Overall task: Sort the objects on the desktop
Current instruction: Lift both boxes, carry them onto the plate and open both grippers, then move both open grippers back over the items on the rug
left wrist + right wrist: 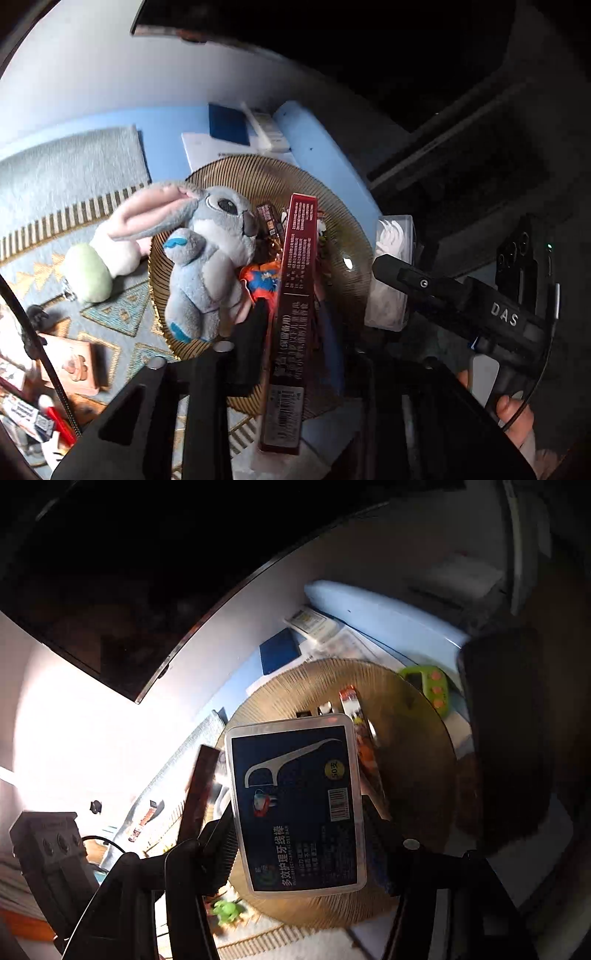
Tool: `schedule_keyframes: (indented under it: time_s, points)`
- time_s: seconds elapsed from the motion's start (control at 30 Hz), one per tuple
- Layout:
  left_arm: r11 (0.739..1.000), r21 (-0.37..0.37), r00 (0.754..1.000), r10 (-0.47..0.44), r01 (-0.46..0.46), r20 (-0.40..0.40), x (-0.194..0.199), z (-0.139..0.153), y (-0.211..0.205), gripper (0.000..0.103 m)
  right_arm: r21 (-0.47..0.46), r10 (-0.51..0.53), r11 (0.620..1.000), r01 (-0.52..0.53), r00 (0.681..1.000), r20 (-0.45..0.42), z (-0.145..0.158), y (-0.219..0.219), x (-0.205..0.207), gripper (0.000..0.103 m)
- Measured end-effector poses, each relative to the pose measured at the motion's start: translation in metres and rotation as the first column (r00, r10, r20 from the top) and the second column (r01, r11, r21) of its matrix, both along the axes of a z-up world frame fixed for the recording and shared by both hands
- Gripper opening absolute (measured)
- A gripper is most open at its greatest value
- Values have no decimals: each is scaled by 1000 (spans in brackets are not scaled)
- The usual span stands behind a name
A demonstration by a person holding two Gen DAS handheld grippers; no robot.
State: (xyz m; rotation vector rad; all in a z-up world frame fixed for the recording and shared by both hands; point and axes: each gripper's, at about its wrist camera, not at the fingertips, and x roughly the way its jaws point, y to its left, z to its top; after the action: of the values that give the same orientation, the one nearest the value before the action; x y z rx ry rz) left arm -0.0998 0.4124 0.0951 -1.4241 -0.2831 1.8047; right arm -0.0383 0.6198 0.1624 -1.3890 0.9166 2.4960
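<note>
presently: left gripper (295,325) jaws part-open around red box (293,306), grip unclear; right gripper (299,834) jaws wide, clamping floss case (295,805). both over brown plate (354,236). lower gently, release right of plush (210,258).

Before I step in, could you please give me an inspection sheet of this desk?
Surface: blue desk, patterned mat.
Job's things: plush bunny and snack packets on ribbed plate; red box over it; floss box held above.
Clutter: green gadget, blue card.
Grippers: left claw around red box, grip unclear; right claw clamps floss box.
Cables: thin black cable.
Surroundings: dark monitor, white wall.
</note>
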Motion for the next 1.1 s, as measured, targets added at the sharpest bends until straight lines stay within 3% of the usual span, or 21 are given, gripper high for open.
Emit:
schedule_keyframes:
  time_s: [0.07, 0.17, 0.33, 0.43, 0.57, 0.67, 0.87, 1.0, 1.1]
  points:
    - [999, 7, 996, 48, -49, 78, -7, -12, 0, 38, 16, 43, 999, -44, 999, 16, -5, 7, -9, 67]
    - [995, 29, 988, 93, -97, 126, 0, -14, -16, 41, -23, 61, 998, -61, 998, 12, -8, 20, -4, 70]
    - [982, -21, 967, 188, -187, 174, 35, -15, -67, 42, -135, 83, 988, -78, 996, 29, -18, 31, 7, 71]
    - [961, -57, 938, 275, -270, 210, 61, -20, -112, 42, -129, 117, 985, -114, 993, 20, -17, 15, 14, 71]
    - [920, -95, 877, 390, -379, 280, 77, -40, -178, 42, -107, 186, 977, -183, 982, 14, -13, -34, 25, 71]
    - [889, -110, 847, 457, -444, 272, 76, -42, -222, 42, -72, 245, 967, -244, 969, 1, -6, -84, 32, 71]
    - [860, -107, 839, 510, -499, 188, 80, -23, -304, 42, 12, 386, 922, -387, 919, -77, 5, -196, 27, 71]
    - [836, -113, 817, 548, -536, 180, 84, -25, -357, 42, 63, 450, 893, -446, 884, -127, 12, -261, 21, 71]
    - [839, -102, 818, 543, -534, 191, 78, -28, -377, 42, 54, 470, 882, -467, 873, -132, 11, -294, 16, 71]
